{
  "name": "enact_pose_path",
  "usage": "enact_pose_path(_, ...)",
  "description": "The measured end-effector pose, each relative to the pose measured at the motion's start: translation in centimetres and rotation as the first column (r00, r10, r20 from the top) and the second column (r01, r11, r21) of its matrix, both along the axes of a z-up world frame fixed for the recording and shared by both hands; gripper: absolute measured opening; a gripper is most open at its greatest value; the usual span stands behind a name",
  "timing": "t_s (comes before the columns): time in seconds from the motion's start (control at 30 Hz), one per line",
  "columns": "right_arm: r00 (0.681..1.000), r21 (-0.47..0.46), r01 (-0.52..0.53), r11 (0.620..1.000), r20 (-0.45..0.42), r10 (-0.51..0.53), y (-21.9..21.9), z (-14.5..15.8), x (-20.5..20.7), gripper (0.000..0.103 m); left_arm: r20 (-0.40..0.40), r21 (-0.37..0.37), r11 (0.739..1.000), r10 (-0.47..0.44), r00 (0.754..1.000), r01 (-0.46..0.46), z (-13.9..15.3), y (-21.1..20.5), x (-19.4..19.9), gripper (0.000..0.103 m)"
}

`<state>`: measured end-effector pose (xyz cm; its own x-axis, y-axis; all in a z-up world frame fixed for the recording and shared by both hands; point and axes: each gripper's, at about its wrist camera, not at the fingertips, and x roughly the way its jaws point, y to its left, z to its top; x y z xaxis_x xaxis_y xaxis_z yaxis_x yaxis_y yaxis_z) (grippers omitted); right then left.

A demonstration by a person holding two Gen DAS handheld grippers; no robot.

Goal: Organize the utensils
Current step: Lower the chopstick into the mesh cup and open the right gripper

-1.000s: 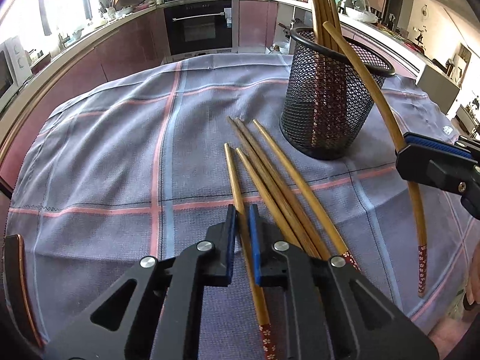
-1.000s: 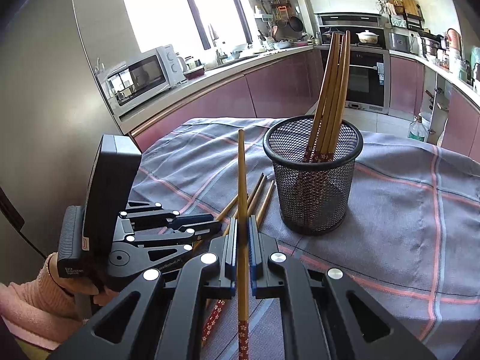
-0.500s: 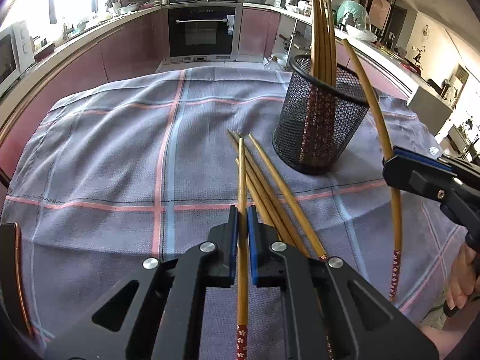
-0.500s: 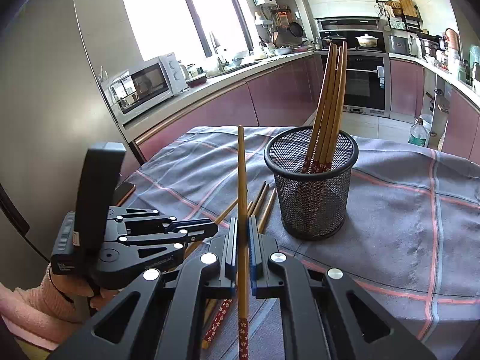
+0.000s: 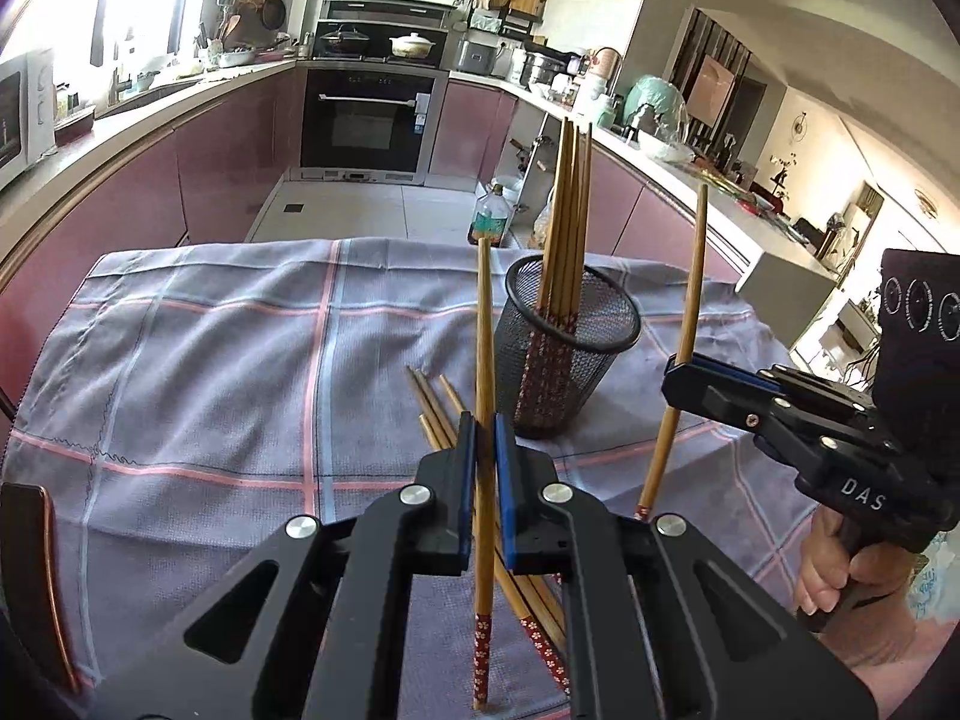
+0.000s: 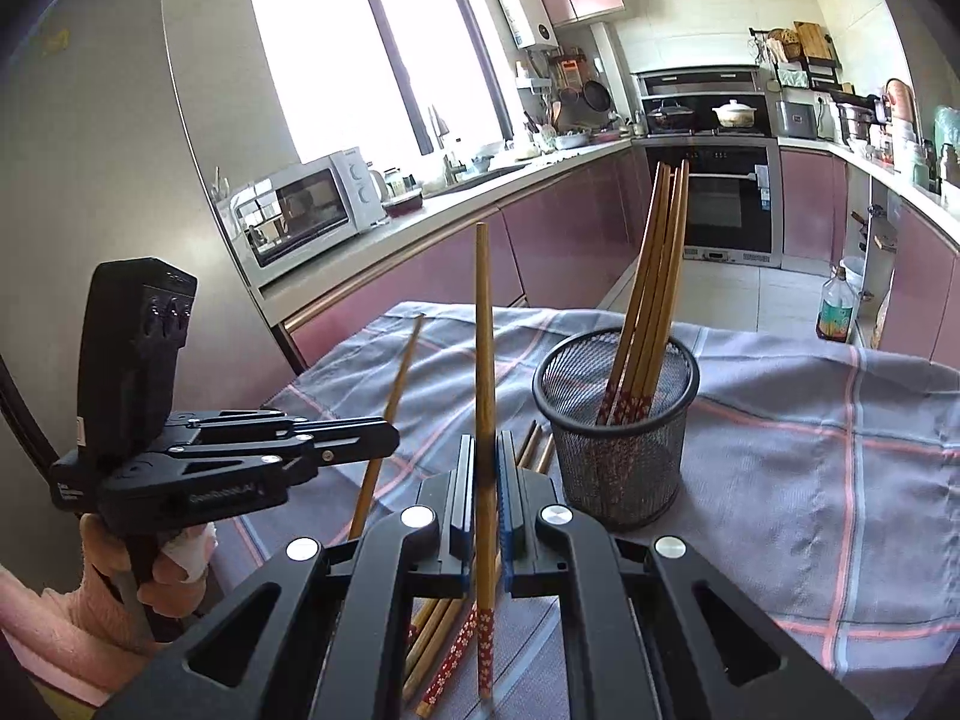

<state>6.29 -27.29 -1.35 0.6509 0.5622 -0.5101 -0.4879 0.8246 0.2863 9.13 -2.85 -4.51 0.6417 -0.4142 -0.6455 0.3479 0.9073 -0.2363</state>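
Both tools, left tool (image 5: 485,462) and right tool (image 6: 485,480), now clench chopsticks lifted upright.

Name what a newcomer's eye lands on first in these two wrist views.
Two upright chopsticks, one clamped in each gripper: the left gripper pinches the left chopstick in the middle foreground, and the right gripper pinches the right chopstick the same way. Next comes the black mesh cup on the checked cloth, with a bundle of chopsticks standing in it, and loose chopsticks lying before it.
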Motion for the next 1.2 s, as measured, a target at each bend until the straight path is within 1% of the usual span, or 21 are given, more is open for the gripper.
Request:
enact_pose_path(0.1,1.0,0.013,0.008,1.0,0.018,-0.008,-0.4,0.7,0.2,0.005,0.032,-0.03,1.0,-0.009,0.999,0.01,1.6,0.3,-0.3,0.007)
enact_pose_path(0.33,0.998,0.023,0.027,0.999,0.064,-0.028,-1.2,2.4,0.4,0.005,0.096,-0.072,0.997,-0.017,0.995,0.024,4.9,0.5,-0.8,0.007)
enact_pose_path(0.5,0.994,0.027,0.037,0.999,0.101,-0.04,-1.6,3.8,0.6,0.005,0.148,-0.094,0.995,-0.015,0.989,0.029,7.3,0.6,-0.9,0.007)
enact_pose_path(0.73,0.987,0.031,0.052,0.998,0.148,-0.056,-2.1,5.7,0.8,0.005,0.198,-0.121,0.992,-0.012,0.98,0.036,10.2,0.4,-0.6,0.007)
enact_pose_path(1.07,0.971,0.045,0.095,0.994,0.216,-0.102,-3.3,8.3,1.4,0.005,0.277,-0.123,0.991,-0.016,0.961,0.052,14.4,-1.3,0.1,0.007)
enact_pose_path(1.2,0.964,0.055,0.119,0.991,0.232,-0.129,-3.9,9.0,2.2,0.005,0.298,-0.1,0.994,-0.009,0.955,0.041,15.6,-2.5,0.8,0.007)
